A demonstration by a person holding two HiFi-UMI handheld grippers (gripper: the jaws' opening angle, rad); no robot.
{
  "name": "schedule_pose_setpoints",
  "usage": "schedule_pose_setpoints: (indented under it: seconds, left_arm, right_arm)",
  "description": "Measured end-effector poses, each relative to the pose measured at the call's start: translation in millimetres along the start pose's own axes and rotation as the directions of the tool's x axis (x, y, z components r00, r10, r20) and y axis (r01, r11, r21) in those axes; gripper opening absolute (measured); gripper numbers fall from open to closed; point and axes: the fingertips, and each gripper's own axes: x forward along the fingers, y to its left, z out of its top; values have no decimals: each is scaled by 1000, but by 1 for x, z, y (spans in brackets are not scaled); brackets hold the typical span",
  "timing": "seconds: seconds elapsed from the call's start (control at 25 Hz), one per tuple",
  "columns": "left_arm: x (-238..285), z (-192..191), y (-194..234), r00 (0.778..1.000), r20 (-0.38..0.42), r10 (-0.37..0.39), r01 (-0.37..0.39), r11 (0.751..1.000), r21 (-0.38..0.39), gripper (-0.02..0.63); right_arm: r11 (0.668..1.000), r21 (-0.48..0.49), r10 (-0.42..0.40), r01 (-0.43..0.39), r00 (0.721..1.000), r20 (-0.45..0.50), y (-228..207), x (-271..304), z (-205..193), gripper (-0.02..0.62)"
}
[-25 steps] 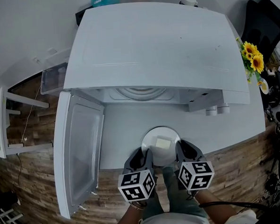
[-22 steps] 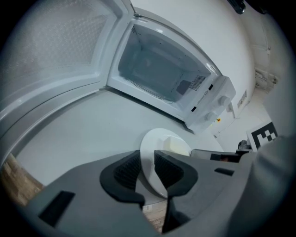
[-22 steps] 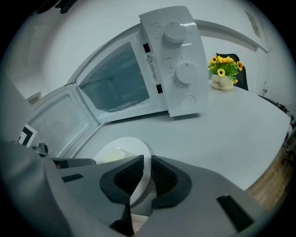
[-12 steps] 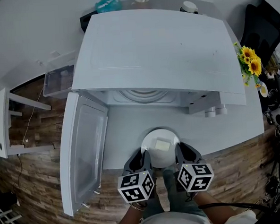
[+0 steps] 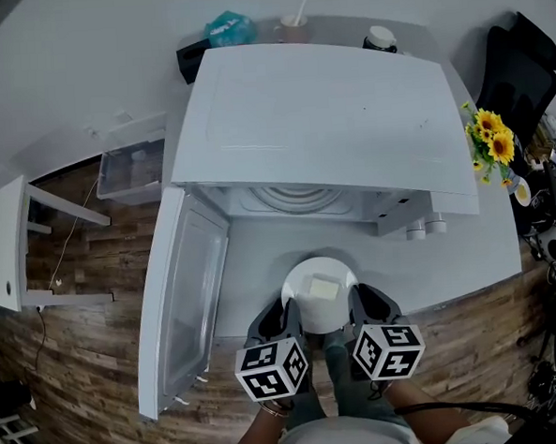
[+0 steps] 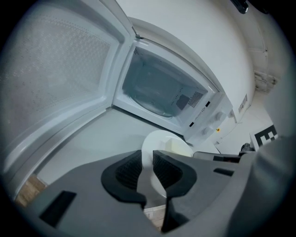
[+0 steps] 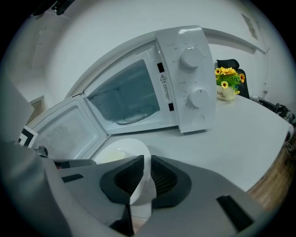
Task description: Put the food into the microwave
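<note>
A white plate (image 5: 300,273) carries a pale yellow square of food (image 5: 322,287) and hangs just above the white counter (image 5: 467,242), in front of the microwave (image 5: 328,110). My left gripper (image 5: 288,311) is shut on the plate's left rim and my right gripper (image 5: 355,303) is shut on its right rim. In the left gripper view the rim (image 6: 149,157) stands pinched between the ribbed pads (image 6: 129,170). The right gripper view shows the same on the other edge (image 7: 141,183). The microwave door (image 5: 183,288) is swung wide to the left. The cavity and its glass turntable (image 7: 132,118) are bare.
Two knobs (image 7: 190,56) sit on the microwave's right panel. A vase of sunflowers (image 5: 491,133) stands at the counter's right end, with a black chair (image 5: 522,61) behind it. A cup (image 5: 294,23) and a teal bag (image 5: 228,27) stand behind the microwave. A clear bin (image 5: 134,169) lies on the floor at left.
Both grippers have lifted the plate a little off the counter. The head camera has shifted, so the microwave and its door now sit further right and lower in view.
</note>
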Motion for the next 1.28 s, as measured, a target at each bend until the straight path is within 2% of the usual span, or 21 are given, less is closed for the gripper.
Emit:
schedule_pose_setpoints:
  seconds: [0.36,1.28]
  left_arm:
    - [-11,30,-1,999,48,-6,6,1000,10,77]
    - [-14,79,0,994,113,5,-6,1000,8,77]
  right_arm:
    - [1000,-14,21,-20,999,41,18,-3,29,60]
    - [998,-33,59,-56,993,102,39,6,78,58]
